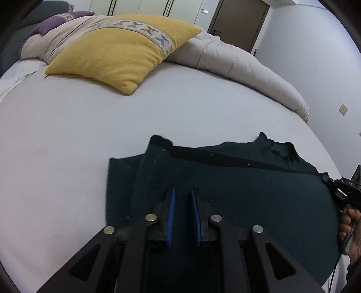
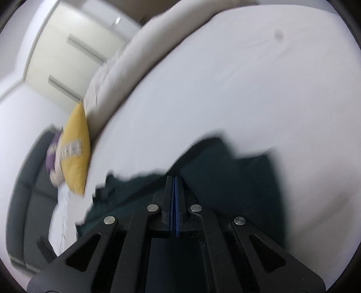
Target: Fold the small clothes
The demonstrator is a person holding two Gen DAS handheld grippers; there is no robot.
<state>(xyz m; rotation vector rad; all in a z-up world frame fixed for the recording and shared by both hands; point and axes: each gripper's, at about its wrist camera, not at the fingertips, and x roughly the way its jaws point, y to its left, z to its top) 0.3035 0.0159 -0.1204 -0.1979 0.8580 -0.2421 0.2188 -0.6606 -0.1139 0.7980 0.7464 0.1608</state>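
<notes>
A dark green garment [image 1: 248, 191] lies partly folded on the white bed sheet [image 1: 67, 146], its left part folded over. My left gripper [image 1: 183, 191] is open with blue pads, hovering over the garment's near left part, holding nothing. My right gripper shows at the right edge of the left wrist view [image 1: 338, 187], at the garment's right edge. In the blurred right wrist view the right gripper [image 2: 175, 180] has its pads pressed together above the garment [image 2: 225, 162]; whether cloth is pinched between them is not visible.
A yellow pillow [image 1: 117, 51] with a patterned band lies at the bed's far side, also in the right wrist view [image 2: 75, 153]. A rolled beige duvet [image 1: 237, 60] runs along the far right. A dark sofa [image 2: 24, 202], wardrobe doors and a brown door [image 1: 241, 18] stand beyond.
</notes>
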